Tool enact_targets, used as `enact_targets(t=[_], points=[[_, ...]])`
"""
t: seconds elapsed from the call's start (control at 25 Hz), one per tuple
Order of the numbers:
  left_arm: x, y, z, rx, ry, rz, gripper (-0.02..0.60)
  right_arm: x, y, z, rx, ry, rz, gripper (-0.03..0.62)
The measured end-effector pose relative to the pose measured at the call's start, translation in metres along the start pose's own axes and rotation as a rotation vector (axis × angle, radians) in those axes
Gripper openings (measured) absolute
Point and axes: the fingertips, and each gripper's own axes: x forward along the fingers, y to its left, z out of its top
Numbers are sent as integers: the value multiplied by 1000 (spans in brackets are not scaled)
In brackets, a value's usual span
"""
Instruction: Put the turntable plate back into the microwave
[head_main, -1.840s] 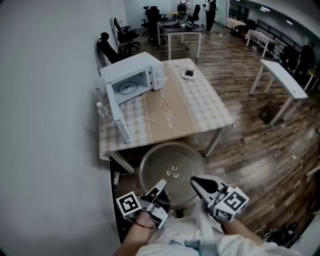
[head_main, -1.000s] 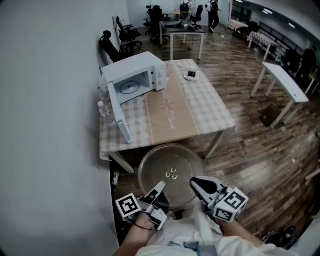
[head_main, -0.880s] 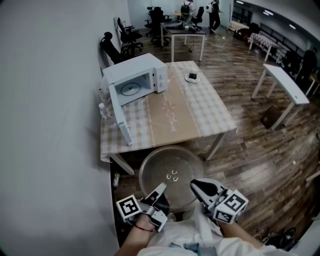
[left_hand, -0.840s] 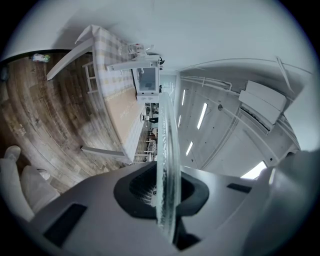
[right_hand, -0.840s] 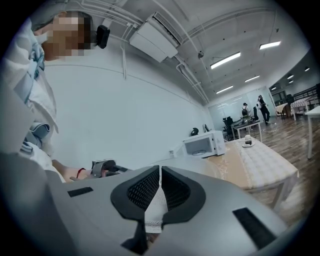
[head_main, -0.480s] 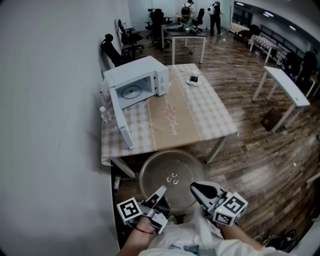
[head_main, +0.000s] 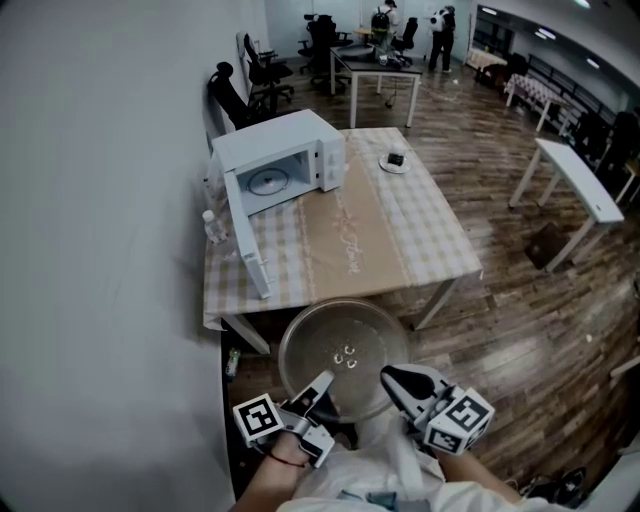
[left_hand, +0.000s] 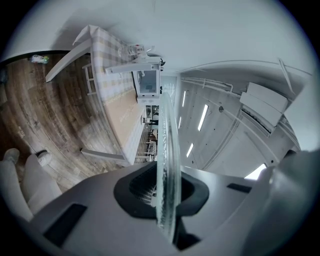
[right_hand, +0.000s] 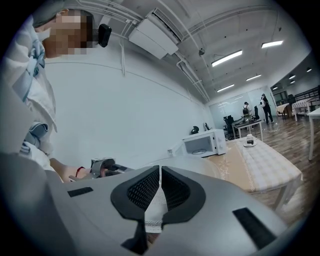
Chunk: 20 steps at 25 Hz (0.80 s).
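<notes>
The round glass turntable plate (head_main: 345, 355) hangs level in front of me, above the floor and short of the table. My left gripper (head_main: 325, 381) is shut on its near left rim. In the left gripper view the plate (left_hand: 167, 150) runs edge-on between the pads. My right gripper (head_main: 388, 373) is shut with nothing held, its tips beside the plate's near right rim; I cannot tell if they touch. The white microwave (head_main: 278, 160) stands at the table's far left with its door (head_main: 245, 245) swung open and a roller ring (head_main: 268, 182) on its floor.
The table (head_main: 400, 250) carries a checked cloth, a saucer with a cup (head_main: 395, 161) and bottles (head_main: 213, 226) by the wall. A white wall runs along the left. A white bench (head_main: 575, 180), office chairs (head_main: 232, 92) and people stand farther off on the wood floor.
The plate stays in the left gripper's hold. The right gripper has sunk slightly. The table and microwave have drifted a little to the right in the head view.
</notes>
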Motion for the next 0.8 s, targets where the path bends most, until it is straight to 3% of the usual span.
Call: enact_targets(t=[0.8], points=[[86, 8, 81, -6, -69, 20, 12, 79, -95, 28, 26, 29, 73, 35]])
